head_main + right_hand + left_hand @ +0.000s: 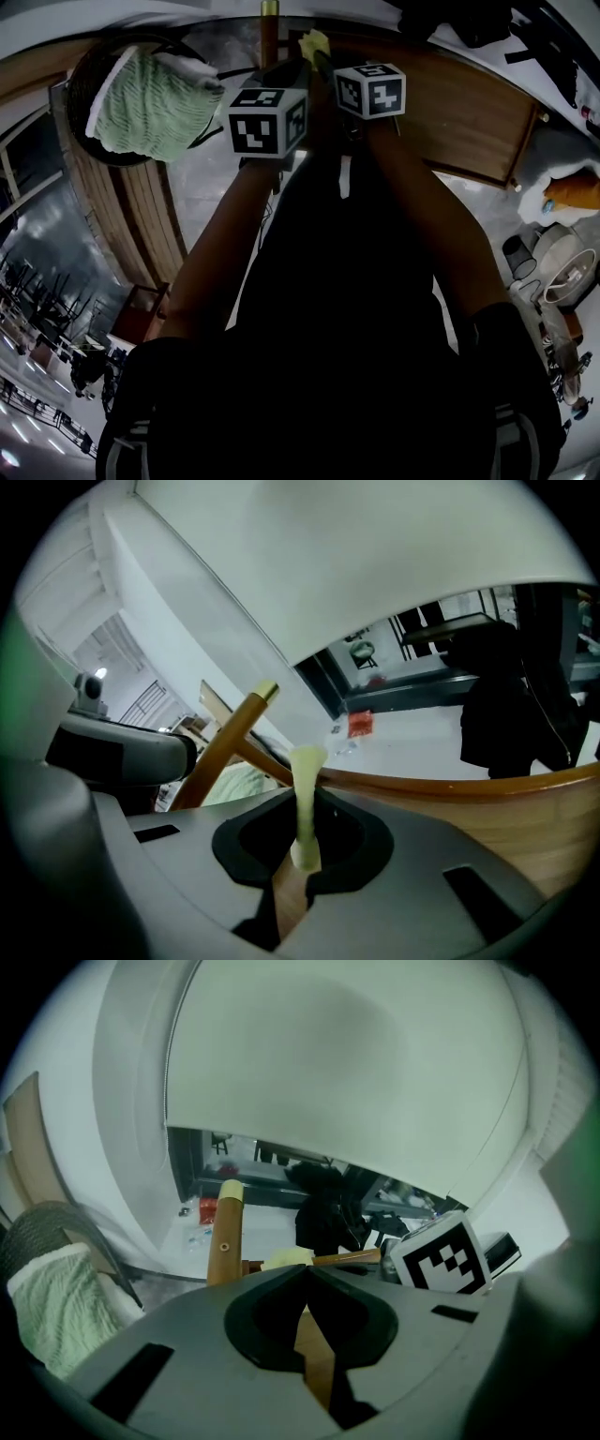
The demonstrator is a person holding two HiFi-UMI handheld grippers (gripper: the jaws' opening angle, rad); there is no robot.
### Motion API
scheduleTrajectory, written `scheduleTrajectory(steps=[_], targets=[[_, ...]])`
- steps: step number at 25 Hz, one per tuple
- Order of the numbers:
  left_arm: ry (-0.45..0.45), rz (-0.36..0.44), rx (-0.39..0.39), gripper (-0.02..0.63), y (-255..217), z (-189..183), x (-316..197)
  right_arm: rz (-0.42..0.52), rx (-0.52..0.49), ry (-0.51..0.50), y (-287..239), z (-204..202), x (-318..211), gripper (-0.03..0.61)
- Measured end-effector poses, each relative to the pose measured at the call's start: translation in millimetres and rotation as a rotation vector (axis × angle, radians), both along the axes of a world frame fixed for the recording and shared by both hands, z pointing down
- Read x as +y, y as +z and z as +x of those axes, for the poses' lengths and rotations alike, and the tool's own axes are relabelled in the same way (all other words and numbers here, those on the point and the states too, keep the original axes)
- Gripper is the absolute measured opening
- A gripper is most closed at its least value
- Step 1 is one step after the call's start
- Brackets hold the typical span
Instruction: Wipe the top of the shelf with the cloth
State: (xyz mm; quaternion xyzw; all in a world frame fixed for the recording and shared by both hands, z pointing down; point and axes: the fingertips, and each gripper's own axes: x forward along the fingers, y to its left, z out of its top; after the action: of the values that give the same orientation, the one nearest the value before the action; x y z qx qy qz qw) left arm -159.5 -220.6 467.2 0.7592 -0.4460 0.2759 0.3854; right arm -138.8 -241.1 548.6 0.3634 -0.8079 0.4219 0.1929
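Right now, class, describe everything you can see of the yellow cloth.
The cloth is pale yellow and looks soft and thin. It is bunched into a narrow upright strip, pinched between the shut jaws of the right tool. A flared end pokes out past the tips and a short end shows behind them. It is close to the wooden shelf top, but I cannot tell whether it touches the wood.

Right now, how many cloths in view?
2: a yellow cloth pinched in the right gripper, and a pale green towel in the dark basket at the head view's left. More may be hidden.
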Motion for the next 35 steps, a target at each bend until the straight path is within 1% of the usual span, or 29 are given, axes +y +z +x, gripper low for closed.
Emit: scheduleTrajectory(steps=[3, 7, 10, 12, 15, 18, 25, 29, 32, 35], targets=[[-0.012, -0.013, -0.013, 0.011, 6, -1, -1, -0.018, 0.008, -0.003, 15, -7, -6, 0.043], [-0.017, -0.019, -0.006, 0.011, 9, 0, -3, -0.060, 0.070, -0.059, 41, -10, -5, 0.043], [-0.014, -0.011, -0.001, 0.011, 9, -1, -6, -0.081, 0.111, -0.041, 50, -4, -9, 0.043], [-0.014, -0.012, -0.008, 0.011, 9, -1, -6, -0.074, 0.130, -0.039, 52, -2, -12, 0.043], [-0.009, -0.017, -0.007, 0.011, 10, 7, -5, -0.051, 0.166, -0.063, 53, 4, -11, 0.043], [-0.001, -0.016, -0.017, 0.011, 10, 18, -4, -0.043, 0.174, -0.072, 55, 14, -8, 0.043], [-0.008, -0.045, -0.040, 0.011, 25, 40, -1, -0.044, 0.212, -0.059, 52, 52, -6, 0.044], [-0.001, -0.076, -0.055, 0.011, 43, 57, 7, -0.068, 0.198, -0.029, 59, 77, 0, 0.043], [0.018, -0.098, -0.066, 0.011, 58, 71, 15, -0.054, 0.234, -0.014, 54, 102, 0, 0.043], [0.034, -0.116, -0.070, 0.011, 69, 88, 22, -0.054, 0.239, 0.002, 55, 124, 4, 0.044]])
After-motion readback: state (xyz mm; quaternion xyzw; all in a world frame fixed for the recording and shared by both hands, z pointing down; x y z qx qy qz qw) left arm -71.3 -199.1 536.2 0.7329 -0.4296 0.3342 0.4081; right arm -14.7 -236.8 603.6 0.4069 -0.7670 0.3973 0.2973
